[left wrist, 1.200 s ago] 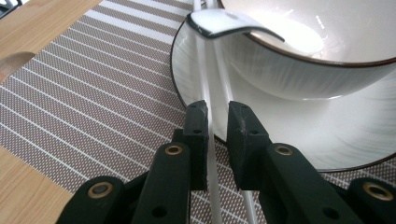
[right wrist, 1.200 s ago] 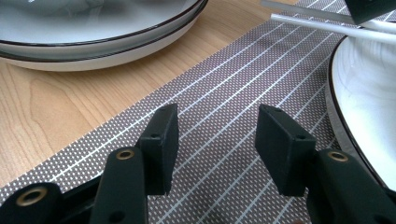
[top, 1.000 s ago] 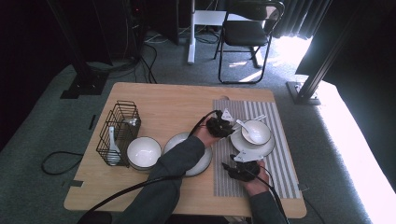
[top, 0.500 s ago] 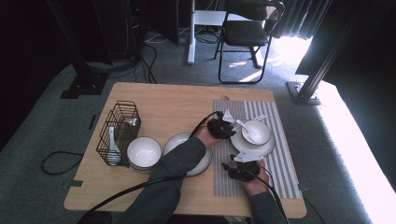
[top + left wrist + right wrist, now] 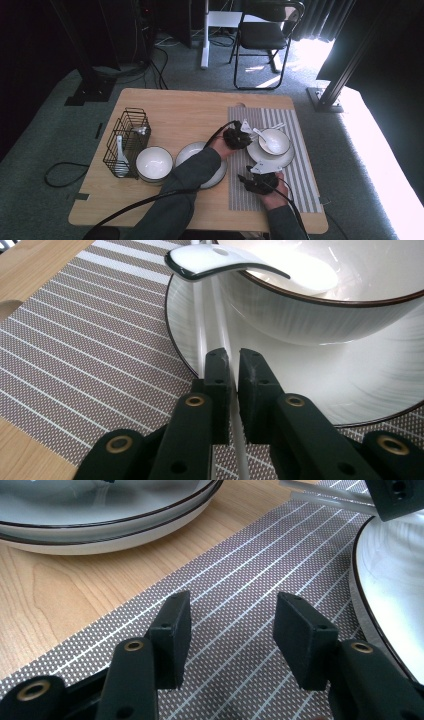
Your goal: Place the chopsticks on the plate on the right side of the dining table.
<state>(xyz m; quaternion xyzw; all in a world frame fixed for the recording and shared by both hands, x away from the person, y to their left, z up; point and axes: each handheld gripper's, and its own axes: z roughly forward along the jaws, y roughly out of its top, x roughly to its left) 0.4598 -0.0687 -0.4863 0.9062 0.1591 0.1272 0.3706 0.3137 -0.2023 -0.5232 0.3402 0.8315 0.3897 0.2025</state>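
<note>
In the left gripper view my left gripper (image 5: 234,360) is shut on a pair of thin white chopsticks (image 5: 210,315); its jaws have just been closing on them. The sticks lie on the rim of a white plate (image 5: 310,385) and reach under a white spoon (image 5: 215,262) resting in a white bowl (image 5: 325,310). From above, the left gripper (image 5: 245,136) sits at the left of that bowl (image 5: 274,141). My right gripper (image 5: 230,625) stands open over the striped mat (image 5: 240,570) with nothing between its fingers, just in front of the plate (image 5: 270,159).
Two stacked white plates (image 5: 192,152) and another white bowl (image 5: 154,164) sit left of the mat. A black wire basket (image 5: 127,142) holding a spoon stands at the table's left. A folding chair (image 5: 265,35) is beyond the far edge.
</note>
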